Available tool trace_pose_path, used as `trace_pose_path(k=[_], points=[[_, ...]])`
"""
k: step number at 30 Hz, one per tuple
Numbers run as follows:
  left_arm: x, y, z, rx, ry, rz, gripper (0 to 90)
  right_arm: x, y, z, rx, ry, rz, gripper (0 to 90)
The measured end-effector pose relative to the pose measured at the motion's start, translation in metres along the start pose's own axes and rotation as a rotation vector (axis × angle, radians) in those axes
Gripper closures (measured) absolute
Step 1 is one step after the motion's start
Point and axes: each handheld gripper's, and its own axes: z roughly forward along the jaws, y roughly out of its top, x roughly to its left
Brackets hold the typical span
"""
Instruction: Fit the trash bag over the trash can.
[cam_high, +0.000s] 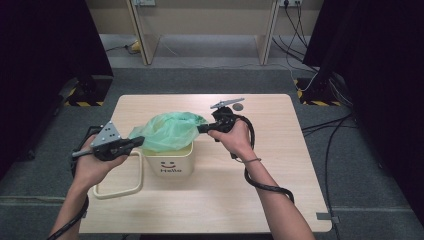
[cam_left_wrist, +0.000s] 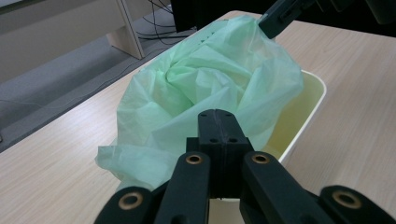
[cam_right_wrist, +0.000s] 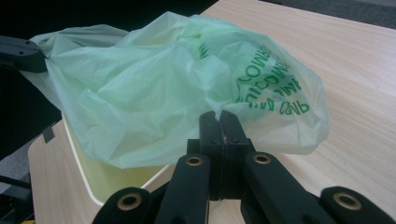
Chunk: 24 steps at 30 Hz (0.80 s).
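A crumpled light green plastic bag (cam_high: 170, 131) sits bunched over the mouth of a cream bin (cam_high: 170, 167) that bears a smiley and the word "Hello". My left gripper (cam_high: 141, 140) pinches the bag's left edge, jaws shut on the film. My right gripper (cam_high: 200, 129) pinches the bag's right edge in the same way. In the left gripper view the closed jaws (cam_left_wrist: 219, 113) bite into the bag (cam_left_wrist: 205, 79) above the bin's rim (cam_left_wrist: 314, 93). The right gripper view has its shut jaws (cam_right_wrist: 220, 113) on the bag (cam_right_wrist: 154, 84), near green print.
A cream ring-shaped frame (cam_high: 116, 196) lies on the wooden table (cam_high: 280, 150) left of the bin. A small dark disc (cam_high: 238, 106) rests near the table's far edge. Black curtains and floor cables flank the table.
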Motion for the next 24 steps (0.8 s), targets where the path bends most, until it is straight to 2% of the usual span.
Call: trace_pose_path(k=[7,11,14,18,24], points=[[-0.011,-0.007,-0.014,-0.012,-0.023,-0.005,89.8,0.009,-0.011,-0.012,0.042,0.038,0.005,90.0],[-0.018,-0.013,-0.021,-0.017,-0.050,-0.014,89.8,0.016,-0.018,-0.018,0.066,0.066,0.009,90.0],[-0.024,-0.017,-0.022,-0.012,-0.068,-0.018,89.8,0.018,-0.021,-0.020,0.077,0.064,0.011,90.0],[-0.032,-0.030,-0.020,0.024,-0.089,-0.021,89.8,0.022,-0.030,-0.018,0.122,0.084,0.007,90.0],[-0.030,-0.051,-0.017,0.065,-0.082,-0.061,89.8,0.021,-0.045,-0.008,0.167,0.083,0.011,90.0]])
